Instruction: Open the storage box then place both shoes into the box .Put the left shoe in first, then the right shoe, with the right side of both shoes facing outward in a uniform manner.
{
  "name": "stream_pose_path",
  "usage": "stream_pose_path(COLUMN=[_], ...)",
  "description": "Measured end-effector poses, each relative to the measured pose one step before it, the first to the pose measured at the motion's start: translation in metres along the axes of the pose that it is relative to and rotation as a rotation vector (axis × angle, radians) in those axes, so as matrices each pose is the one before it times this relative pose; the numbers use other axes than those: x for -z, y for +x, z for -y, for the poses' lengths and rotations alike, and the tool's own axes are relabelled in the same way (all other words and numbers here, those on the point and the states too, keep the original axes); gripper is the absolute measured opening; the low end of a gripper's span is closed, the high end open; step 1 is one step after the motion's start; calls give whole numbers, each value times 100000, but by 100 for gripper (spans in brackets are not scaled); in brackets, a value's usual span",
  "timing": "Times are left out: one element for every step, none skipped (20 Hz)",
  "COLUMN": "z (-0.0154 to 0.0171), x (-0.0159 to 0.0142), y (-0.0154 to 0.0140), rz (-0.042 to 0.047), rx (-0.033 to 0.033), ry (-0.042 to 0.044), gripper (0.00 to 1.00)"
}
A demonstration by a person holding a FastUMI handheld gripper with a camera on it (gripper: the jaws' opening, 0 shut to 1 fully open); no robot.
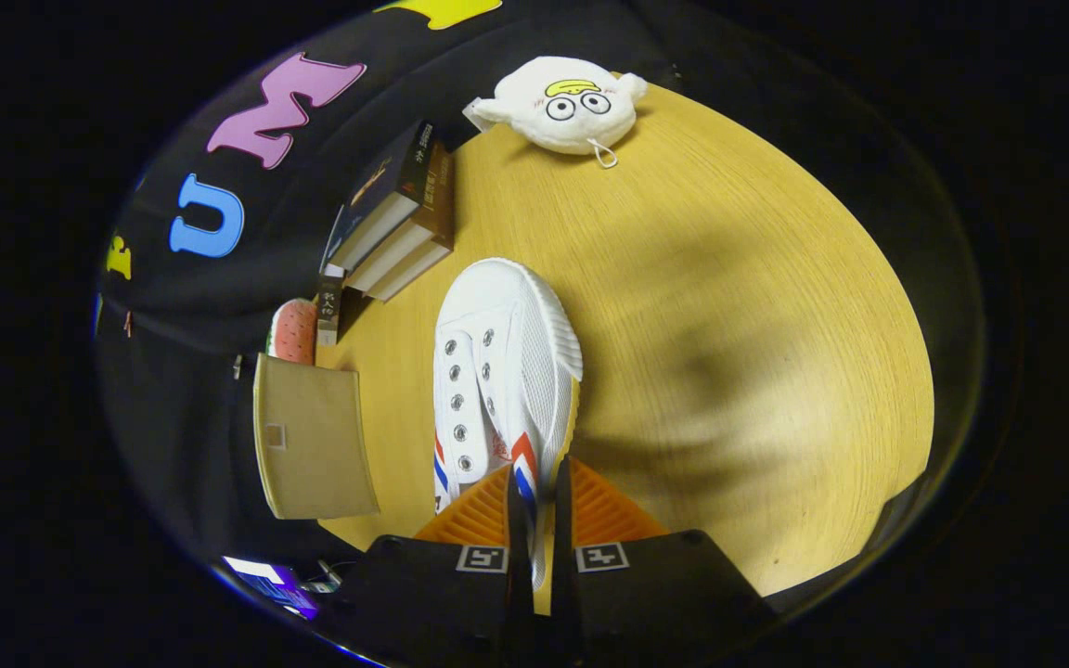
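we see a round wooden table (pixel 739 306) with a pale grain, a soft shadow lying across its right half. next in size, a tan box (pixel 312 443) stands at the table's left side, near us, its flat face turned toward the shoe and a small square mark on that face; we cannot tell whether it is open. a white shoe (pixel 507 362) hangs in the middle, toe pointing away from us, metal eyelets along its lace opening and red and blue stripes on its side near the heel. the gripper (pixel 534 520) has its two fingers drawn close together on the shoe's side wall near the heel, one finger on each face of the wall, so the jaws are clenched on the shoe. further off on the left, a stack of books (pixel 400 218) sits at the table's edge, with one more book upright just near of it. at the far side lies a white plush toy (pixel 567 104) with round drawn eyes and a small loop. between the box and the books, a pink dotted thing (pixel 293 331) peeks out, too hidden to name.
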State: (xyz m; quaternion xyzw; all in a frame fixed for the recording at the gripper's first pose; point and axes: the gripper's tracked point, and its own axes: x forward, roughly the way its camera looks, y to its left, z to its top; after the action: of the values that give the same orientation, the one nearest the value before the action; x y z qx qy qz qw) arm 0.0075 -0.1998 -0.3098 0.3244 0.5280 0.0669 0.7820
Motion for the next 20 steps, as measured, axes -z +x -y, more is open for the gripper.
stream_pose_path(z=[-1342,-999,-1202,-1367,-1704,-1810,-1972,-2131,-2235,-2109,-2116,-1924,-1923,-1901,-1866,-1748,-1683,-1628,-1455,-1144], x=[59,-50,-80,-92,-122,-237,-169,-82,-137,67,160,293,439,422,406,574,598,604,564,612], y=[-1038,-676,-605,-508,-491,-313,-299,-205,-55,190,467,619,644,570,827,816,891,952,1061,1139], rz=[515,737,501,222,332,691,621,556,960,482,26,-117,-409,-298,-174,-349,-386,-541,-633,-829], rx=[-1490,-627,-6,35,-573,-818,-1303,-1814,-2186,-2376,-2161,-1486,-1133,-1112,-755,-756,-710,-742,-679,-456], ry=[-40,-684,-1297,-1649,-2205,-2476,-2069,-792,732,1262,1286,1055,-6,-1123,-1632,-2017,-2137,-1717,-1128,-928], gripper=[12,12,11,12,12,12,12,12,12,12,12,12,12,12,12,12,12,12,12,12])
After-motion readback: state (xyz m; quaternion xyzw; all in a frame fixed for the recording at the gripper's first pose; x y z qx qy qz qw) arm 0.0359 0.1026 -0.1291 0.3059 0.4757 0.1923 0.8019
